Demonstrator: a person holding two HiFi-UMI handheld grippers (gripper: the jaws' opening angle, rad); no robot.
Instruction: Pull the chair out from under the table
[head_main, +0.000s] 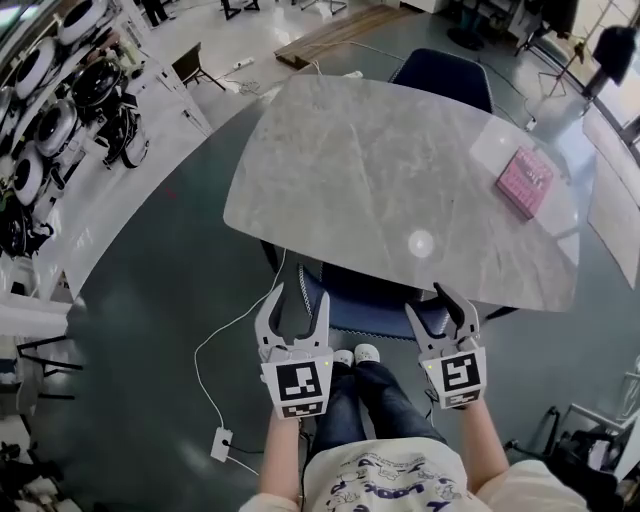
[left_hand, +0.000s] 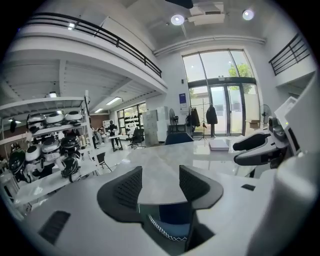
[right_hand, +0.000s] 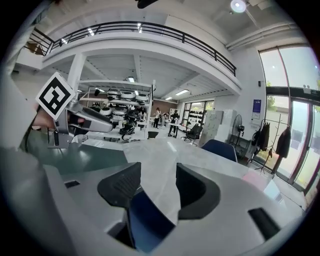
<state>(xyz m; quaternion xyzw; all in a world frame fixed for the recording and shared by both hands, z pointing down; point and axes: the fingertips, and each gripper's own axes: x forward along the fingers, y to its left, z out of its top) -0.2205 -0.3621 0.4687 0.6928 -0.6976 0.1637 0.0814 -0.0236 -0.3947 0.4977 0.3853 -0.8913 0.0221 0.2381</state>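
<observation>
Person: stands at the table's near edge in dark jeans and white shoes (head_main: 355, 354), with one gripper held in each hand.
Cable (head_main: 225, 335): white, trailing across the grey floor off the near-left corner.
Left gripper (head_main: 296, 305): held just short of the near edge, toward its left part. Its jaws are spread wide with nothing clamped. In the left gripper view (left_hand: 160, 185) the chair's stitched blue top (left_hand: 172, 220) shows low in the gap.
Right gripper (head_main: 437, 305): held beside the left one, at the middle of the near edge. Its jaws are also spread, gripping nothing. In the right gripper view (right_hand: 156, 187) blue upholstery (right_hand: 145, 220) lies below the gap.
Chair (head_main: 365, 300): blue, tucked under the near edge, with only its back strip showing between the two grippers.
Table (head_main: 390, 170): grey marble top with rounded corners.
Pink box (head_main: 525, 182): lies flat near the far-right corner.
Second chair (head_main: 445, 75): dark blue, pushed in at the far edge.
</observation>
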